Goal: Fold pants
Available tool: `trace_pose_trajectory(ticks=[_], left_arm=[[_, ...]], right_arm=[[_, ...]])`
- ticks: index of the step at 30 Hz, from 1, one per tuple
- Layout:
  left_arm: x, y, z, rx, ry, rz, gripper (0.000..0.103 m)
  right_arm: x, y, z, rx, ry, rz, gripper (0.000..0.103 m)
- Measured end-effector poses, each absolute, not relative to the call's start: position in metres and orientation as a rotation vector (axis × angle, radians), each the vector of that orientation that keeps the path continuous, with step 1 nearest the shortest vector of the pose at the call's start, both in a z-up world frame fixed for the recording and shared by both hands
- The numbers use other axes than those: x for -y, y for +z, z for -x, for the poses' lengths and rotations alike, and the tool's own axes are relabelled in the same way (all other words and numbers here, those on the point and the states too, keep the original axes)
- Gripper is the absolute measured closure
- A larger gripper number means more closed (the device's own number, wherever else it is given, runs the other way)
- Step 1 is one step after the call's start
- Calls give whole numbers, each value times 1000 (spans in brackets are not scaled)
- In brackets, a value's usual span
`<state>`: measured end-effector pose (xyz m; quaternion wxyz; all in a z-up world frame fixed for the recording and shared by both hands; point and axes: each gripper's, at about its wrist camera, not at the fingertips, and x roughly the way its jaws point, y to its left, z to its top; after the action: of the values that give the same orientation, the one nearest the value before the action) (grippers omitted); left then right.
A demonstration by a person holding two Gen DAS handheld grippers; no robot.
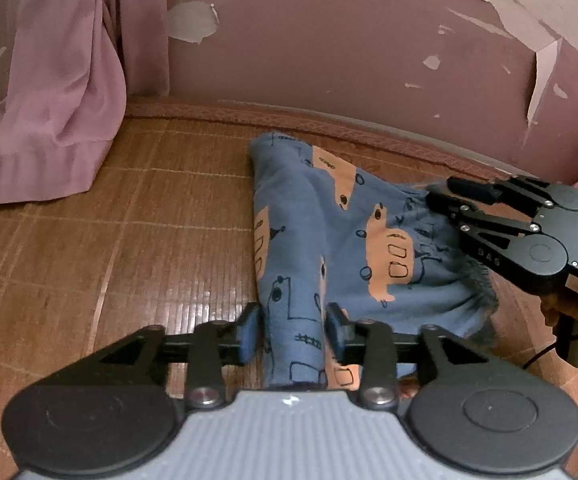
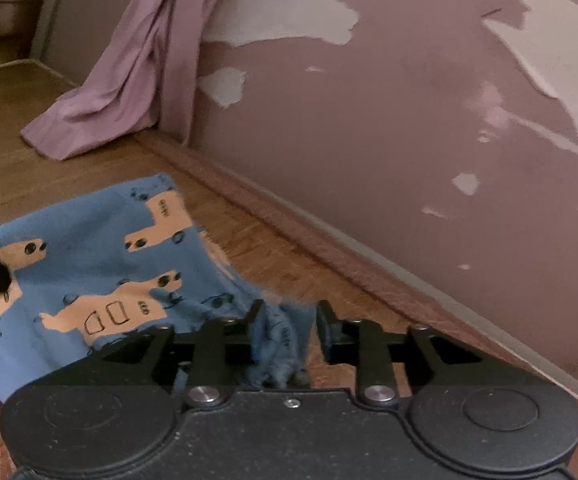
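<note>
Garment: blue pants [image 1: 345, 240] with orange vehicle print, lying on the woven mat [image 1: 109, 248] near the foot of the peeling wall [image 1: 349, 48]; legs already laid one over the other, so the lengthwise fold appears done.
Left gripper [image 1: 293, 330]: fingers spread either side of the near leg end; cloth sits between the pads, not visibly pinched; released.
Right gripper [image 2: 289, 330]: fingers apart with bunched, frayed fabric of the far edge between them; contact on one pad only, as far as can be seen; released.
Remaining: crosswise fold, bringing one end over the other, and smoothing; judged not yet begun.
Surroundings: pink curtain [image 1: 57, 92] hangs well apart at the left.
</note>
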<state>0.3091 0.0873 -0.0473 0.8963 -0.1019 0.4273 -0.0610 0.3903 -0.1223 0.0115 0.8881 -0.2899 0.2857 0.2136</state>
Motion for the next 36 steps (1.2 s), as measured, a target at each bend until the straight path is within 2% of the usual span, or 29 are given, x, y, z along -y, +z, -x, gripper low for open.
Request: trace_pose_trajectory(ticks=[2, 3, 4, 9, 10, 14, 16, 22, 36], left_arm=[[-88, -40, -303, -854, -122, 218, 38], [-88, -36, -300, -839, -121, 216, 33], [-86, -32, -297, -826, -120, 207, 31], [-78, -6, -278, -755, -85, 172, 10], [-76, 0, -273, -733, -80, 170, 9], [-70, 20, -251, -654, -58, 172, 1], [-67, 28, -239, -623, -57, 158, 0], [-52, 42, -204, -563, -3, 102, 0], [-32, 50, -144, -533, 35, 74, 0]], right_arm=[[127, 23, -385, -577, 422, 579, 64], [129, 29, -380, -564, 407, 566, 57], [131, 35, -375, -552, 399, 552, 50], [138, 65, -340, -489, 373, 487, 28], [138, 69, -333, -479, 370, 479, 22], [143, 91, -303, -440, 343, 414, 15], [147, 99, -288, -418, 328, 382, 5], [156, 119, -239, -363, 265, 294, 1], [179, 136, -146, -365, 202, 153, 1]])
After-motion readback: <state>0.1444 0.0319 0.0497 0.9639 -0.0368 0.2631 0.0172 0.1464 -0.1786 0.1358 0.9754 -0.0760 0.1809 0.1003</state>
